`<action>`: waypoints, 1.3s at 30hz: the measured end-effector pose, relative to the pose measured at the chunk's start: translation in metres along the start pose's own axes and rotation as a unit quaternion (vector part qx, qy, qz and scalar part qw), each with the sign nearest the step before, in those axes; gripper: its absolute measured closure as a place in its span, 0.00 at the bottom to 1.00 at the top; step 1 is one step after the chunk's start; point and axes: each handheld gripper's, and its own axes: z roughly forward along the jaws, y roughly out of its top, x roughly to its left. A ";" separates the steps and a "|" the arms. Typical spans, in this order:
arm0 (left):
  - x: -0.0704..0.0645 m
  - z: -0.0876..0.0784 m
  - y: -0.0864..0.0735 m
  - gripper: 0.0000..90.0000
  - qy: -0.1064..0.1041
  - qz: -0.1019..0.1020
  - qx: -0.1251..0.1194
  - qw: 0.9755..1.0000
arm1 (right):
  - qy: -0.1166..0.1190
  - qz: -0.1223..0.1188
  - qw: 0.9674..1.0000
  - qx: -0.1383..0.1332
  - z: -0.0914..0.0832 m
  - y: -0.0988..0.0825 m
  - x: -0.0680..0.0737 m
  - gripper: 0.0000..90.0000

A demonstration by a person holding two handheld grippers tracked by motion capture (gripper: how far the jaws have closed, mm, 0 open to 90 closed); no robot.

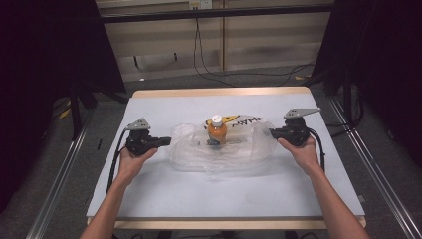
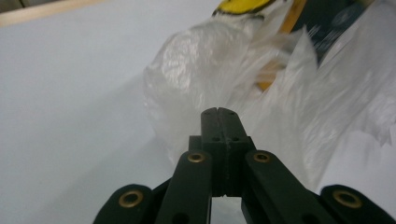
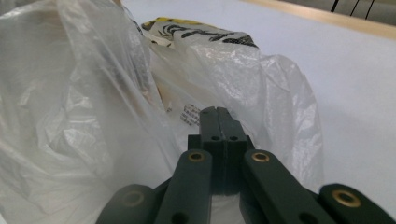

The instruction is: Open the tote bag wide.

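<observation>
— Since the clear plastic bag (image 1: 221, 147) lies spread across the middle of the surface (image 1: 199, 199), why is it flanked from both side edges?

— It is judged that the bag is being stretched or opened. The left gripper (image 1: 166, 141) is placed at the bag's left end and the right gripper (image 1: 271, 132) at its right end, so the film can be pulled taut between them. An orange bottle (image 1: 217, 131) with a white cap is seen upright in the middle of the bag, toward the far edge; whether it is fully wrapped by the film cannot be told.

— How are the jaws set?

— Both pairs are pressed together with no gap visible. In the left gripper view the left gripper (image 2: 218, 110) is shut against crumpled film (image 2: 196, 70), and in the right gripper view the right gripper (image 3: 215, 109) is closed at a fold of the bag (image 3: 261, 88). A pinched layer is likely, though the film between the jaws is too thin to be made out.

— What is gained from each view?

— From the high view the overall layout and both hands are given. From the right gripper view the black and yellow print (image 3: 201, 30) on the bag is shown closely.
</observation>
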 end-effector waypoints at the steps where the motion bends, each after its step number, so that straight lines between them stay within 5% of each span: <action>1: -0.001 -0.003 0.002 1.00 0.000 0.004 -0.004 1.000 | -0.001 -0.001 1.000 -0.005 -0.003 0.003 0.001 1.00; 10: -0.035 0.002 0.036 1.00 -0.032 0.048 -0.039 0.998 | 0.004 -0.002 0.999 -0.046 -0.015 0.029 0.006 1.00; 16: -0.046 0.021 0.049 1.00 -0.067 0.044 -0.053 0.995 | 0.012 -0.006 0.998 -0.059 -0.011 0.037 0.013 1.00; 19: -0.056 0.041 0.048 1.00 -0.070 0.058 -0.019 0.996 | 0.013 -0.011 0.999 -0.037 -0.001 0.028 0.015 1.00; 23: -0.052 0.063 0.038 1.00 -0.062 0.049 0.013 0.997 | 0.016 0.000 0.999 -0.039 0.003 0.022 0.013 1.00; 34: -0.058 0.087 0.041 1.00 -0.054 0.066 0.062 0.994 | 0.034 -0.023 0.998 -0.041 0.010 0.061 0.035 1.00; 39: -0.055 0.097 0.036 1.00 -0.049 0.070 0.079 0.993 | 0.045 -0.035 0.998 0.037 0.043 0.045 0.040 1.00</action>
